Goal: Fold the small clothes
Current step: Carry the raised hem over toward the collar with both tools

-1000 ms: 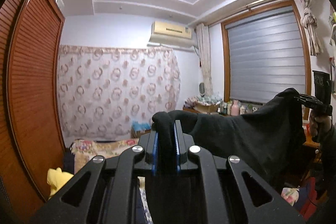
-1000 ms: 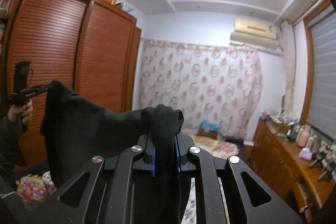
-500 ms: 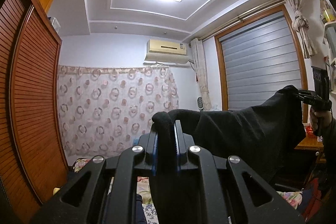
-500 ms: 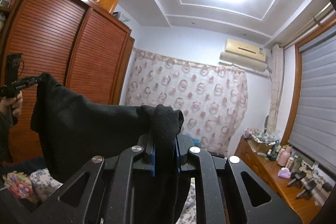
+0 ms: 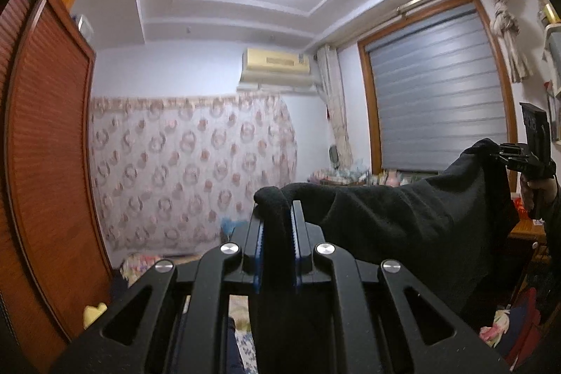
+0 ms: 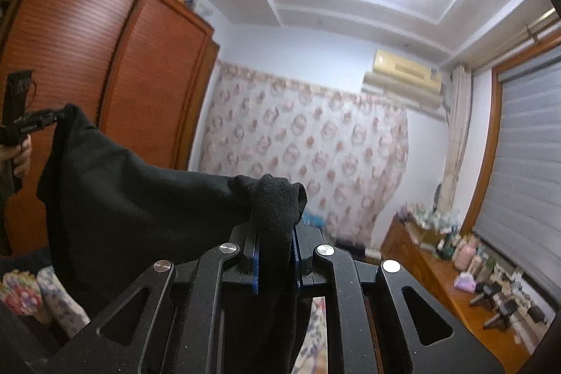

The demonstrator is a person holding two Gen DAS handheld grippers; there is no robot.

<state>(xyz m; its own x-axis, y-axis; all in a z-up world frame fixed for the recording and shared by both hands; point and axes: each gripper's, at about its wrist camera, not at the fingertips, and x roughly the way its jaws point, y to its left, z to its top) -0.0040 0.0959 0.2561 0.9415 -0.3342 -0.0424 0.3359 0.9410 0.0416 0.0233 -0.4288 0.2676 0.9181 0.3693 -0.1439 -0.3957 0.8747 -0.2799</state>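
1. task progress, judged from this moment: the black garment (image 5: 403,219) hangs in the air, stretched between the two grippers and held up well above the floral bedding (image 6: 21,297) below. no fold shows in it yet; it looks spread out for a start, so laying it flat and all the folds are still left.
2. the garment is a dark, soft knit; which kind of clothing it is cannot be told, since most of it drapes out of view.
3. the left gripper (image 5: 277,226) is clenched on one top corner, a wad of cloth bulging over its fingertips. the right wrist view shows it at the far left, pinching that corner (image 6: 45,120).
4. the right gripper (image 6: 275,233) is likewise clamped on the other top corner; the left wrist view shows it at the far right (image 5: 512,155).
5. writing: none readable. the air conditioner (image 5: 277,67) has a dark strip on its front, too blurred to read, and the bottles on the dresser (image 6: 470,255) are too small.
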